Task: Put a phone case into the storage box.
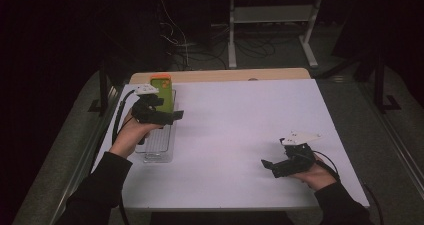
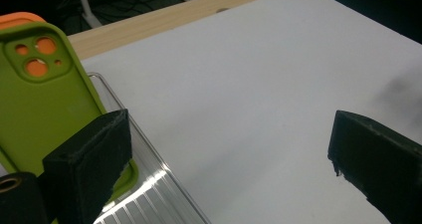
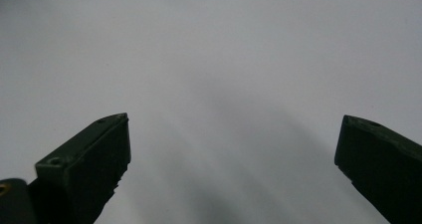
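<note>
- Left gripper (image 2: 229, 149), jaws wide and holding nothing, sits beside the green phone case (image 2: 45, 99), which stands in a clear tray (image 2: 149, 184) by its left jaw.
- The case is probably light, rubbery and grippy; pinch its long edges.
- Right gripper (image 3: 231, 154) is wide open over the bare table (image 3: 224, 59).

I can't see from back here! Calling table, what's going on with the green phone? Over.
Left gripper open, beside the green phone case, not gripping. Case leans upright in the clear tray. Right gripper open, over bare white table. Nothing in the way.
</note>
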Demonstrator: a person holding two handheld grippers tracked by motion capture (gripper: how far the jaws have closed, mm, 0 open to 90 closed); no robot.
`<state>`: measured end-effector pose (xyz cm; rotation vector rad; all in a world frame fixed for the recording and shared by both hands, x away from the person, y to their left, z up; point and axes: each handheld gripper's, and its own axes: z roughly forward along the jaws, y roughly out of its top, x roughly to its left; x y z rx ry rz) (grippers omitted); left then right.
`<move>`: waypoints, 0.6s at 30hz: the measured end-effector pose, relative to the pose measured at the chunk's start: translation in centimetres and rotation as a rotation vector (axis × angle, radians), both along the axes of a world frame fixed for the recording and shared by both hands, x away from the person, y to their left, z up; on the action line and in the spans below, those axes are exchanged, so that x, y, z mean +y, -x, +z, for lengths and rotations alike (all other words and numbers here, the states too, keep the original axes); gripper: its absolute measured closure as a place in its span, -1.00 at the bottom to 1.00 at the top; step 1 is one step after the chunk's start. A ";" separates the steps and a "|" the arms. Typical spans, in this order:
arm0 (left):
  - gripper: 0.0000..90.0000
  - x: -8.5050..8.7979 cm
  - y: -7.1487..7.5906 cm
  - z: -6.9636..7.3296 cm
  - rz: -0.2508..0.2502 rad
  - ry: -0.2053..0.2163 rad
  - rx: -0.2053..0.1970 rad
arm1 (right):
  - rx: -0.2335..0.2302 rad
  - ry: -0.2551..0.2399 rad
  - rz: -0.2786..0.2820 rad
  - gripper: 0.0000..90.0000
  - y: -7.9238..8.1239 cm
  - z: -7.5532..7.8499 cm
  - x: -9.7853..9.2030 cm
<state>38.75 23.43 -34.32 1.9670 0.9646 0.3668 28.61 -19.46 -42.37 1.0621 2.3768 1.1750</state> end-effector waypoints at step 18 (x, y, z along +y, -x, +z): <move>-0.91 0.3 3.5 -1.9 -0.077 -0.019 0.001 | -0.016 0.003 0.017 -0.99 0.2 0.1 0.0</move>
